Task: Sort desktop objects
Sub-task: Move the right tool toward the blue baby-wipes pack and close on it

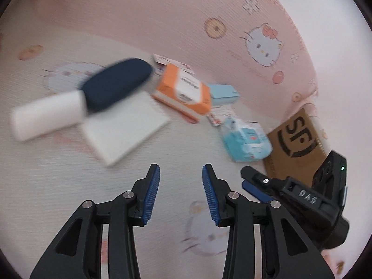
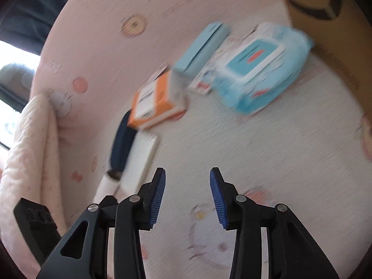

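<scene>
Objects lie on a pink Hello Kitty cloth (image 1: 162, 23). A navy case (image 1: 116, 83) rests on a white notebook (image 1: 125, 125), beside a white oblong case (image 1: 46, 116). An orange box (image 1: 183, 90), a light blue box (image 1: 223, 93) and a blue wipes pack (image 1: 246, 139) lie to the right. My left gripper (image 1: 181, 193) is open and empty, above bare cloth in front of them. My right gripper (image 2: 187, 197) is open and empty; the wipes pack (image 2: 258, 67), orange box (image 2: 155, 102), blue box (image 2: 202, 48), navy case (image 2: 121, 144) and notebook (image 2: 141, 158) lie ahead of it.
A brown cardboard box (image 1: 295, 144) with a black logo stands at the right, also at the top right of the right wrist view (image 2: 337, 34). A small printed card (image 1: 218, 116) lies between the boxes and the wipes. The right gripper's body (image 1: 302, 197) sits close right of my left one. A folded blanket (image 2: 30, 144) lies left.
</scene>
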### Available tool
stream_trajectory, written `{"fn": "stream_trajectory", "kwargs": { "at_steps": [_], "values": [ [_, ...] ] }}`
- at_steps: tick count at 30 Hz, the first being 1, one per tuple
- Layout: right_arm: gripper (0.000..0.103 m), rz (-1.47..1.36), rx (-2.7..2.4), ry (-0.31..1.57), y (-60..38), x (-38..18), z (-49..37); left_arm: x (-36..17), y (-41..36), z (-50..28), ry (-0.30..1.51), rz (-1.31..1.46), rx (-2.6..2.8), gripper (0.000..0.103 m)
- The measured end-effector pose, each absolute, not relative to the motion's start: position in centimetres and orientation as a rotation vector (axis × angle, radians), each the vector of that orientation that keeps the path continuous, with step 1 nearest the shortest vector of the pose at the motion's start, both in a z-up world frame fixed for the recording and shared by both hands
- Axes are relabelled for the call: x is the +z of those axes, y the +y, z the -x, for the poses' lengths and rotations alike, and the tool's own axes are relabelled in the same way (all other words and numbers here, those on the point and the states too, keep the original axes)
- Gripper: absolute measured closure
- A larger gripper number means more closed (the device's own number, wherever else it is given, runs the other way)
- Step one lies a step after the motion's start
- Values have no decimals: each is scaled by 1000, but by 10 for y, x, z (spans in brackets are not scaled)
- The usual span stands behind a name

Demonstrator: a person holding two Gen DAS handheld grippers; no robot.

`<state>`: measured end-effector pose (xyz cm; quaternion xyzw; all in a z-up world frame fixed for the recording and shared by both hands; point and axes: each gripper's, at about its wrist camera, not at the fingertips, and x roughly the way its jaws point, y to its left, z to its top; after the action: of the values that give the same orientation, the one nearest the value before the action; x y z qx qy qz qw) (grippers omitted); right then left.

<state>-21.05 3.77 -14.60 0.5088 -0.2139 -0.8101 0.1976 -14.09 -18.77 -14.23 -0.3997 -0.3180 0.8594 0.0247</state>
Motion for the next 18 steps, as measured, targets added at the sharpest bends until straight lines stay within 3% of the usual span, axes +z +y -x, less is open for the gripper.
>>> {"fn": "stream_trajectory", "kwargs": {
  "at_steps": [2, 8, 18],
  "values": [
    [55, -1400, -2342, -609, 49, -144, 217, -146, -177, 158, -1053, 1203, 2588, 49],
    [52, -1306, -2514, -629, 73, -141, 237, -159, -147, 206, -1177, 1176, 2471, 46],
    [50, -1275, -2666, -885, 108, -166, 264, -177, -99, 262, -1074, 1225, 2424, 46]
  ]
}}
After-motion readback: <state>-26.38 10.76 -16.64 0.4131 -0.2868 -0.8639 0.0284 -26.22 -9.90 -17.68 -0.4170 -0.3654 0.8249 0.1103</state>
